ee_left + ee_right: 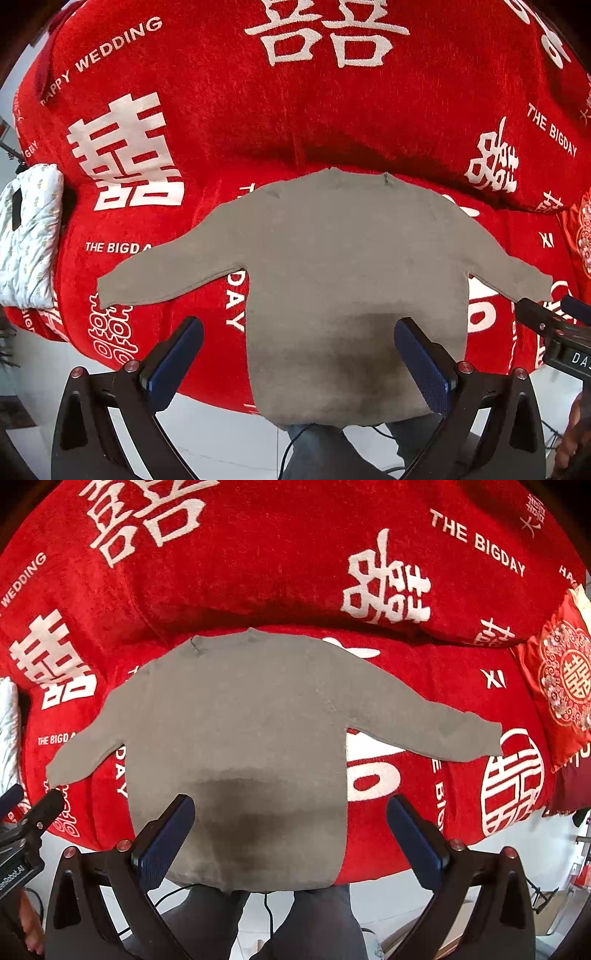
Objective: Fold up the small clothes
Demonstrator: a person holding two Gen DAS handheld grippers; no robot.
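A small grey long-sleeved sweater (351,266) lies flat on a red sofa cover, collar away from me, both sleeves spread out, hem hanging over the front edge. It also shows in the right wrist view (236,731). My left gripper (299,336) is open and empty, held above the hem's left part. My right gripper (291,816) is open and empty above the hem's right part. The right gripper's fingers (532,314) show near the right cuff, and the left gripper's fingers (51,801) show near the left cuff.
The red cover (295,110) with white lettering drapes the seat and backrest. A white patterned folded item (29,236) lies at the left end. A red embroidered cushion (561,679) stands at the right end. My legs and a white floor are below the sofa edge.
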